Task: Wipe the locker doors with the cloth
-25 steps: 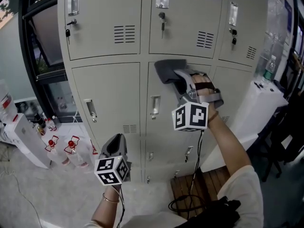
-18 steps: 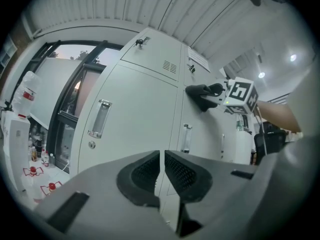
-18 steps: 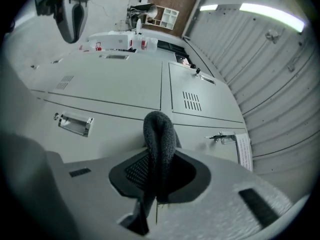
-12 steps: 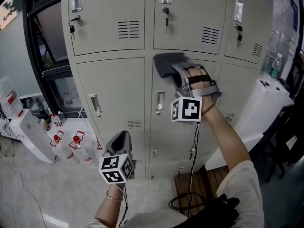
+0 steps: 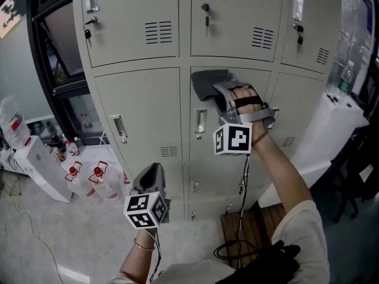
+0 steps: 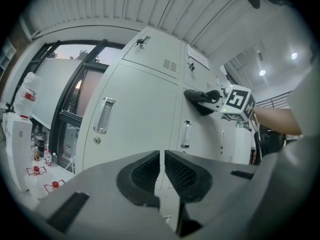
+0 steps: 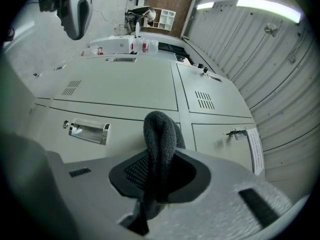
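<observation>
The right gripper (image 5: 220, 92) clamps the cloth (image 5: 207, 83) against the locker doors (image 5: 136, 129).
It's bunched between the jaws, pressed to the middle door (image 5: 210, 158) up top for wiping; the left gripper (image 5: 148, 176) hangs low and clear, jaws all but together, holding nothing.

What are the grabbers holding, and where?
The right gripper pinches the grey cloth by a folded bunch. The left gripper holds nothing, jaws together.
</observation>
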### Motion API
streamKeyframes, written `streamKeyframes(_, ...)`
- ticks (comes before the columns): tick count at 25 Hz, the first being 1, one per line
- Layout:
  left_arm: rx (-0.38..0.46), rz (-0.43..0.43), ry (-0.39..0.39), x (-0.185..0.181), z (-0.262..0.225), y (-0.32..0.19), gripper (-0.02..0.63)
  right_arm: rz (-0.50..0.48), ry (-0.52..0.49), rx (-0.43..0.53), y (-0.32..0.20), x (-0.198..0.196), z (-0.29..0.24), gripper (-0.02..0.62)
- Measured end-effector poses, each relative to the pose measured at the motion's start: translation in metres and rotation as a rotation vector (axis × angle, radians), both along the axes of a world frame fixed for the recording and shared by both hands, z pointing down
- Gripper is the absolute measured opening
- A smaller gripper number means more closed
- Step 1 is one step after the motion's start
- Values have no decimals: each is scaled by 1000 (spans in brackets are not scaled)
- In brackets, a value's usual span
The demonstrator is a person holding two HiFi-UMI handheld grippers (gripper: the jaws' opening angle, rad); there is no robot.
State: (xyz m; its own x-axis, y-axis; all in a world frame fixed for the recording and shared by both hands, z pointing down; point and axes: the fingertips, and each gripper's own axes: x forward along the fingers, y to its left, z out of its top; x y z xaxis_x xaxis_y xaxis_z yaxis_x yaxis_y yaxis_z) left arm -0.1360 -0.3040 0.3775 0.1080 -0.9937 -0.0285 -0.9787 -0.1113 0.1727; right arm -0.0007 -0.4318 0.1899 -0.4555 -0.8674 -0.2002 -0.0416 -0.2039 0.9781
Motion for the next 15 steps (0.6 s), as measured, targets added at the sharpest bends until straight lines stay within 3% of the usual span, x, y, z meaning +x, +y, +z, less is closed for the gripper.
streamKeyframes(15,-34,36,10,21,19,-1,31,-29,-14,-143,0,4,81,64)
